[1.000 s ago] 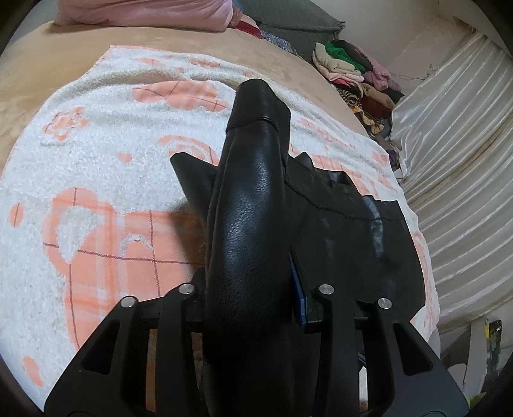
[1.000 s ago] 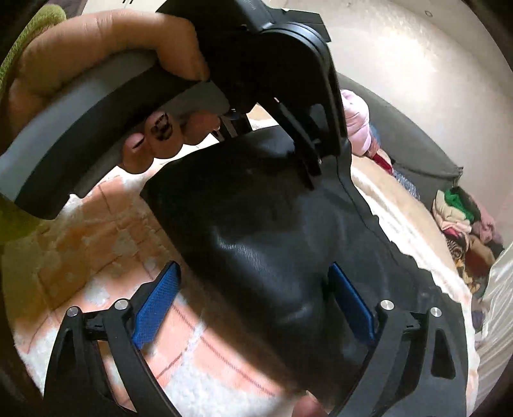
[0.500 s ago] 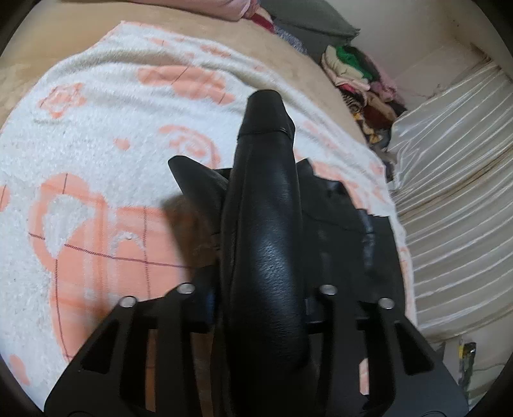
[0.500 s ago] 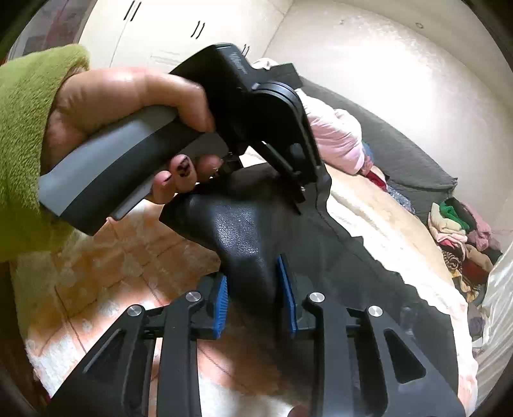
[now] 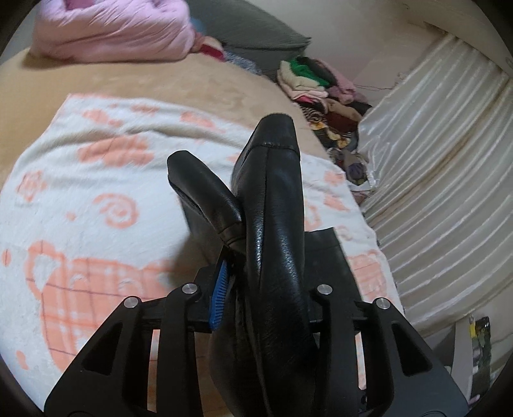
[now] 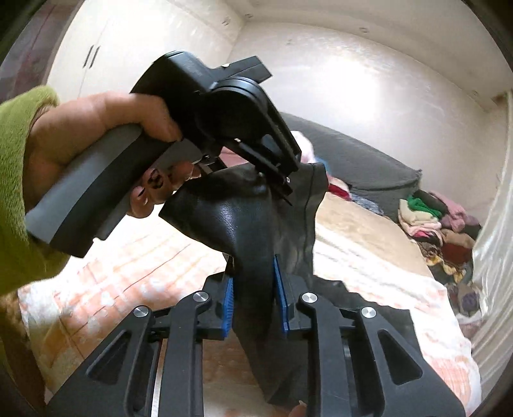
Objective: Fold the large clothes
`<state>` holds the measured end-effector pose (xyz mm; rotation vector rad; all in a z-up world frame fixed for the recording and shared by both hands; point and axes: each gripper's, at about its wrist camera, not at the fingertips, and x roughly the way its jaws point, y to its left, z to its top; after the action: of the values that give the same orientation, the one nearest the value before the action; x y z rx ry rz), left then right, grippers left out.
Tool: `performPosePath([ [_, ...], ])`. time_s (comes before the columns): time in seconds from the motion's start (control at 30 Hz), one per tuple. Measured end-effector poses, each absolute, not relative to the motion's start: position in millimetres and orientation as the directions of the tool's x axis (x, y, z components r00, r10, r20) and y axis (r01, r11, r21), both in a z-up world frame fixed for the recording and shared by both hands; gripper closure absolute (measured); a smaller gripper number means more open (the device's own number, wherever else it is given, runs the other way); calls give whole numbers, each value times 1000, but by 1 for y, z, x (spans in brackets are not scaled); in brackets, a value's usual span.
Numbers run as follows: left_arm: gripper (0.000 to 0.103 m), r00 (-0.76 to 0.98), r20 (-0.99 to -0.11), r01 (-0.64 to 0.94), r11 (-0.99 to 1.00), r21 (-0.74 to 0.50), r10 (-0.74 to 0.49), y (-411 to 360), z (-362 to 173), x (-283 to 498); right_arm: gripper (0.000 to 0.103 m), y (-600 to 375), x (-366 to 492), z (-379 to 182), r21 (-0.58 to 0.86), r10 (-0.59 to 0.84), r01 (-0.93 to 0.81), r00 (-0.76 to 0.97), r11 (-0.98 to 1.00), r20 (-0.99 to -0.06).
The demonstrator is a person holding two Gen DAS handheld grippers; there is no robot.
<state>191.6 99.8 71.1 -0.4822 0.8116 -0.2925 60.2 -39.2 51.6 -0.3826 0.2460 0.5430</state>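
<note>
**Gripping black leather at both ends, above the towel**

Hanging there in the middle of both views is the black leather garment (image 5: 275, 243), bunched into thick folds and raised off the bed. In the left wrist view a long fold runs up the centre of the frame from the bottom edge, with a shorter flap sticking out to its left; a flat panel of it trails down to the lower right, over the towel. The left gripper (image 5: 266, 288) is clenched on that fold, one blue pad (image 5: 219, 293) showing at the left of the leather, the other hidden behind it.

Over to the right wrist view: the right gripper (image 6: 253, 292) has its jaws just closing in, and the leather (image 6: 253, 231) sits squeezed between both blue pads (image 6: 228, 303), so it is grasping the garment too. Upper left in that frame, a hand (image 6: 96, 144) in a green sleeve (image 6: 16, 179) holds the other tool (image 6: 224, 112), whose fingers pinch the same leather at centre frame.

Below the garment lies the white towel with orange patterns (image 5: 96, 205), spread on a tan bed cover (image 5: 160, 80). At the top left of the left view sits a pink quilt (image 5: 112, 29), a grey cushion (image 5: 250, 35) beside it. A heap of mixed clothes (image 5: 320, 93) is at upper right, touching the cream pleated curtain (image 5: 433, 176) on the right edge.
</note>
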Motion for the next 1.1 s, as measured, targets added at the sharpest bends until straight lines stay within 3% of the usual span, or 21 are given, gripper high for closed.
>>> performPosePath([
  [0.47, 67, 653, -635, 127, 887, -444, -412, 24, 103, 206, 86, -104, 54, 62, -160, 415, -466, 868, 870, -272],
  [1.1, 59, 583, -700, 190, 907, -375, -412, -63, 89, 230, 87, -173, 69, 33, 36, 384, -396, 859, 918, -338],
])
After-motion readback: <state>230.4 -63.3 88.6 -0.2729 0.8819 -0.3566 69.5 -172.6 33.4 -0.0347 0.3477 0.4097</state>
